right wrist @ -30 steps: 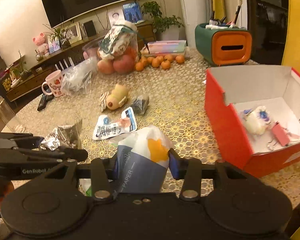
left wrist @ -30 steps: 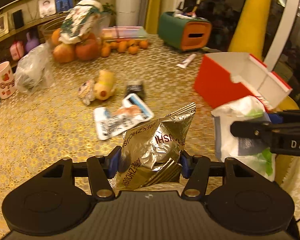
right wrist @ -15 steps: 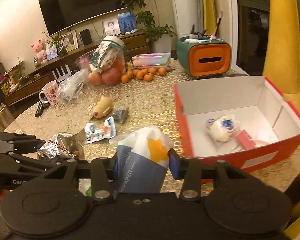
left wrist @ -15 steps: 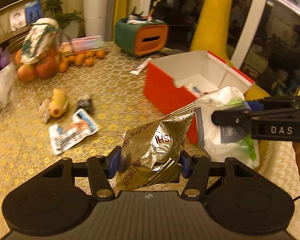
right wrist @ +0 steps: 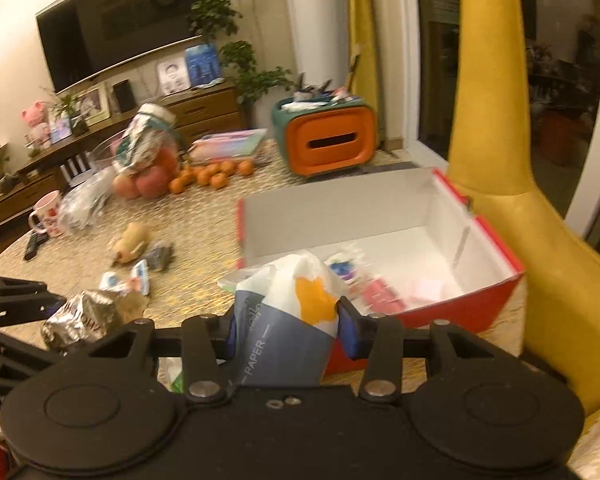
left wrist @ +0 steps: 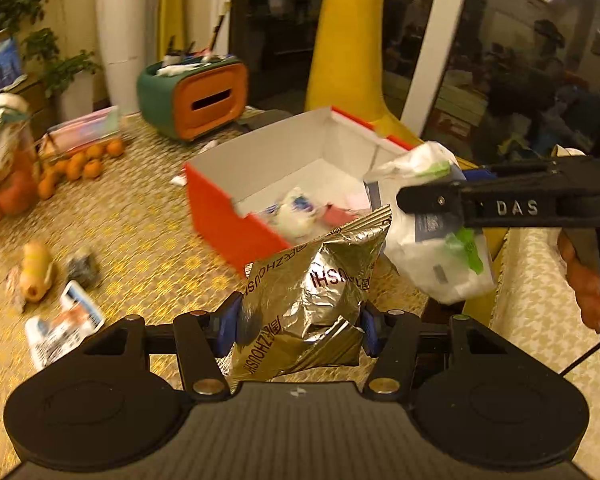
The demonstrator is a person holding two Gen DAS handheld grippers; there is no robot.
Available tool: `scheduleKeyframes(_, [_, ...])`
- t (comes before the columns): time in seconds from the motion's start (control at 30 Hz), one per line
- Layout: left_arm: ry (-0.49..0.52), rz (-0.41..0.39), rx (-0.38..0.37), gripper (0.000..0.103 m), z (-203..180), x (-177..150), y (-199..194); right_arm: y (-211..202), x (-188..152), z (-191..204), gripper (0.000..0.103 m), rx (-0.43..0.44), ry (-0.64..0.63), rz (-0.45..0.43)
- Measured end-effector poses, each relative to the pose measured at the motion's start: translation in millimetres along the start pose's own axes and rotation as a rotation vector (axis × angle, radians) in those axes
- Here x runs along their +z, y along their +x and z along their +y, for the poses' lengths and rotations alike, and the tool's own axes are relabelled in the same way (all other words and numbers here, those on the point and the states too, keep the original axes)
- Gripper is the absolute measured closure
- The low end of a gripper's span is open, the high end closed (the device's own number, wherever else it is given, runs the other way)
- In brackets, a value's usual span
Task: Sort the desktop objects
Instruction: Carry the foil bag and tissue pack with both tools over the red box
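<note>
Foil packet (left wrist: 312, 300): crinkled silver snack bag, pinched low between the left gripper (left wrist: 300, 326) fingers, its top corner standing free above them; held in the air on the near side of the red box (left wrist: 228, 224), not yet over the opening.
Handling, foil: judged light and soft; the film crushes and looks slick, so a hold across the body, as now, should be safer than one on the sealed edge.
Tissue pack (right wrist: 288, 320): soft plastic pack, white and blue-grey with an orange mark and the word PAPER; clenched at its middle by the right gripper (right wrist: 286, 332), loose top flopping forward toward the near wall of the box.
Handling, tissue: judged light and squashy, not fragile; the wrap may slide, so grip the bulk, not the loose film.
Left fingers: closed on the foil packet.
Right fingers: closed on the tissue pack.
Red box: open, white inside, a few small items lying on its floor, blurred; stands at the counter (left wrist: 140, 236) edge by a yellow chair (right wrist: 496, 160).
Left on counter: flat printed packets (left wrist: 62, 324), a small dark item (left wrist: 82, 268), a yellowish toy-like thing (left wrist: 36, 272).
Farther off: oranges (right wrist: 212, 174), orange-and-green tissue holder (right wrist: 328, 140), pink mug (right wrist: 46, 220).
Next step, judged: carry both over the box and release there.
</note>
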State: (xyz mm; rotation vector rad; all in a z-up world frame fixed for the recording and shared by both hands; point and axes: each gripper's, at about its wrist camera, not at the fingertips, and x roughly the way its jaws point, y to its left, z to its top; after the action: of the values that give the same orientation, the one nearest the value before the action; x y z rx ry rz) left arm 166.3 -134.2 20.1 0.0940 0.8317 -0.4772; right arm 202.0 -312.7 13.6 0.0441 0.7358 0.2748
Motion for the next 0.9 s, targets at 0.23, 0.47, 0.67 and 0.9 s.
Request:
scheduleKeyframes(0.23, [0.053, 0.0, -0.011, 0.046, -21, 25, 24, 8, 9, -33, 0.058, -0.052, 0.014, -0.008])
scheduleKeyframes(0.47, [0.082, 0.006, 0.004, 0.046, -31, 51, 51, 26, 25, -58, 0.058, -0.094, 0.007, -0.019])
scheduleKeyframes(0.67, [0.081, 0.022, 0.03, 0.046, -29, 72, 76, 50, 44, -74, 0.058, -0.12, -0.026, -0.042])
scheduleKeyframes(0.9, [0.104, 0.066, 0.047, 0.046, -29, 85, 109, 85, 61, -90, 0.058, -0.135, -0.038, -0.027])
